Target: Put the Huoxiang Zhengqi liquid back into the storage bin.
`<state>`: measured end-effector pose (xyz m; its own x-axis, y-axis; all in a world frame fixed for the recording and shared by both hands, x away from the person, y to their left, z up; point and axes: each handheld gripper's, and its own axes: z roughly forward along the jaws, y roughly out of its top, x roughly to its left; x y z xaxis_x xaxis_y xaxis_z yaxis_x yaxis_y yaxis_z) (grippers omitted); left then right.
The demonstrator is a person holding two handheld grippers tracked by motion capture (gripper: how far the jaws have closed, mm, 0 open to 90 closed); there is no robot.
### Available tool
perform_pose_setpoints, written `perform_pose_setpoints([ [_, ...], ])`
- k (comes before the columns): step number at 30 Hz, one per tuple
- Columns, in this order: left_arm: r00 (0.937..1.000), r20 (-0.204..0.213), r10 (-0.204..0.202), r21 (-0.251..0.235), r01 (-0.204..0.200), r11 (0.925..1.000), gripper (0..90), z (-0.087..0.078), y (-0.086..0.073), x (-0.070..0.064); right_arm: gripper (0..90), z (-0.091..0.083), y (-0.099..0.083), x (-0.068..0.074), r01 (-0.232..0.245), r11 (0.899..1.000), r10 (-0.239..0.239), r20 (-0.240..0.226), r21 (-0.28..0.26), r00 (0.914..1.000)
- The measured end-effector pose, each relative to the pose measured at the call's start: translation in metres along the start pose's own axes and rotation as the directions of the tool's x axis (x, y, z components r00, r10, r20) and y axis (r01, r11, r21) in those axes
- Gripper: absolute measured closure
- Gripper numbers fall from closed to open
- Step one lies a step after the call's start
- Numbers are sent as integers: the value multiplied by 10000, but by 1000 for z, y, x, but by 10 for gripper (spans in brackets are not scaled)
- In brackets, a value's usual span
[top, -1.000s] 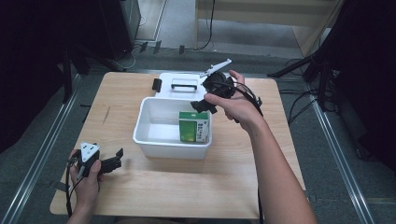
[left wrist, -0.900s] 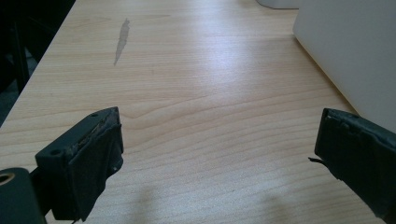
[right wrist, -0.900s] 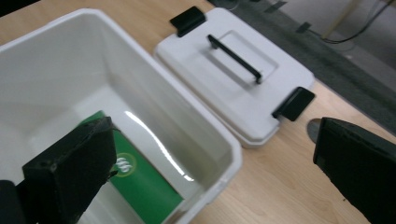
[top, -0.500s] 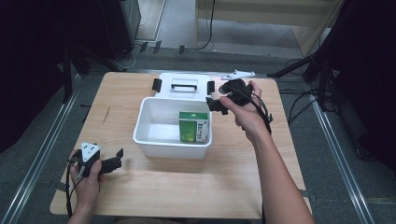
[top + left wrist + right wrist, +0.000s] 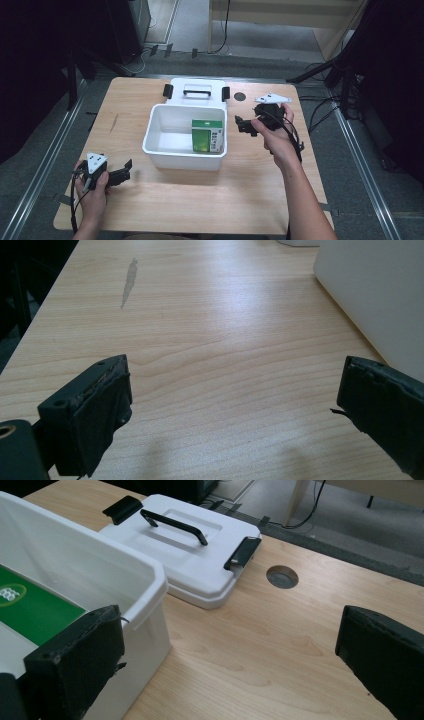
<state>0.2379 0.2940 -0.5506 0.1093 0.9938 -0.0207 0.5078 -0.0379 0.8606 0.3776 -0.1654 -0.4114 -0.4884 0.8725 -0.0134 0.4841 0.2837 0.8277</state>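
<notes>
Moved: right gripper (image 5: 246, 125) drawn back right, off the bin (image 5: 161, 146), jaws apart, empty | green box (image 5: 207, 136) upright in bin's right half | lid (image 5: 197, 90) behind, touching | left gripper (image 5: 121, 171) idle, jaws apart | judged next: fetch lid, grip handle (image 5: 173, 526) centrally.

white bin (image 5: 165, 142); green box (image 5: 207, 135); white lid (image 5: 197, 91), black handle (image 5: 197, 91); pale wood table (image 5: 210, 200)
</notes>
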Motion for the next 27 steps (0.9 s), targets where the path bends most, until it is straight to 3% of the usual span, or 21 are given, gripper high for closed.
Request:
perform_pose_setpoints([
  [18, 9999, 104, 8, -10, -8, 10000, 21, 0, 0, 1, 0, -22, -75, -23, -511, 9972, 550, 741, -548, 9957],
  [20, 10000, 94, -11, -32, 12, 10000, 21, 0, 0, 1, 0, -24, -84, -27, -618, 9967, 667, 1001, -522, 9927],
  [27, 9999, 12, 111, -24, -111, 9999, 21, 0, 0, -1, 0, -35, -116, -41, -1021, 9928, 1091, 1220, -622, 9865],
])
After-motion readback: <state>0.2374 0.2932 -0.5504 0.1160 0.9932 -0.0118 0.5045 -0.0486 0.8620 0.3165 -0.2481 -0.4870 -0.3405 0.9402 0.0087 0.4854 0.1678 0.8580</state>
